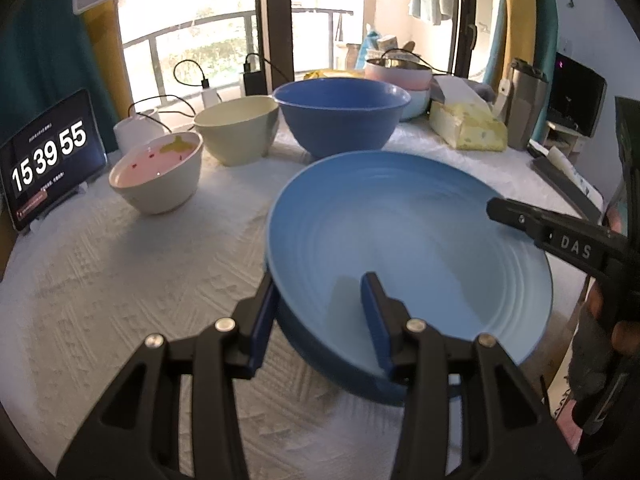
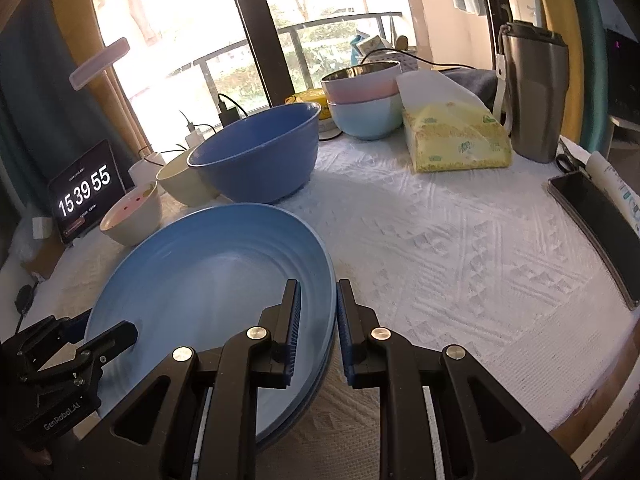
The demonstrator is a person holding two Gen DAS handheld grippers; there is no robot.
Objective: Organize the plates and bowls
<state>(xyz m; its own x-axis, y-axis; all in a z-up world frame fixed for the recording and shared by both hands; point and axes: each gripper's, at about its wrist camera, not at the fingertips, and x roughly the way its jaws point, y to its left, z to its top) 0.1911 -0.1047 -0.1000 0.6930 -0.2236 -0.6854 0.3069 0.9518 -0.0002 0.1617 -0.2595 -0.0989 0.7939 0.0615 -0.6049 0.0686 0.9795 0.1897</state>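
We hold the big light-blue plate [image 1: 408, 248] between our two tools, above the white textured cloth [image 1: 132, 264] on the counter. Our left tool [image 1: 320, 320] straddles the plate's near left rim: one blue pad sits outside and under the edge, the other lies inside on the ridged face, so it is pinching the rim. From the right wrist view, our right tool [image 2: 317, 332] grips the opposite rim the same way, its two pads drawn close with the plate's edge [image 2: 200, 280] sandwiched between them. The plate looks tilted, with its far edge raised toward the bowls. Beneath the rim in the right wrist view we see a second darker blue edge, though we cannot tell whether that is another plate or the underside.

Beyond the plate stands a row of bowls: a pink-lined white bowl [image 1: 158, 174] on the left, a cream bowl [image 1: 238, 128] just beside it, then a large dark-blue bowl [image 1: 340, 114] nearest the plate's far edge. Farther back sit stacked pastel bowls [image 2: 366, 100], a tissue pack [image 2: 456, 140] and a clock display [image 1: 50, 156].
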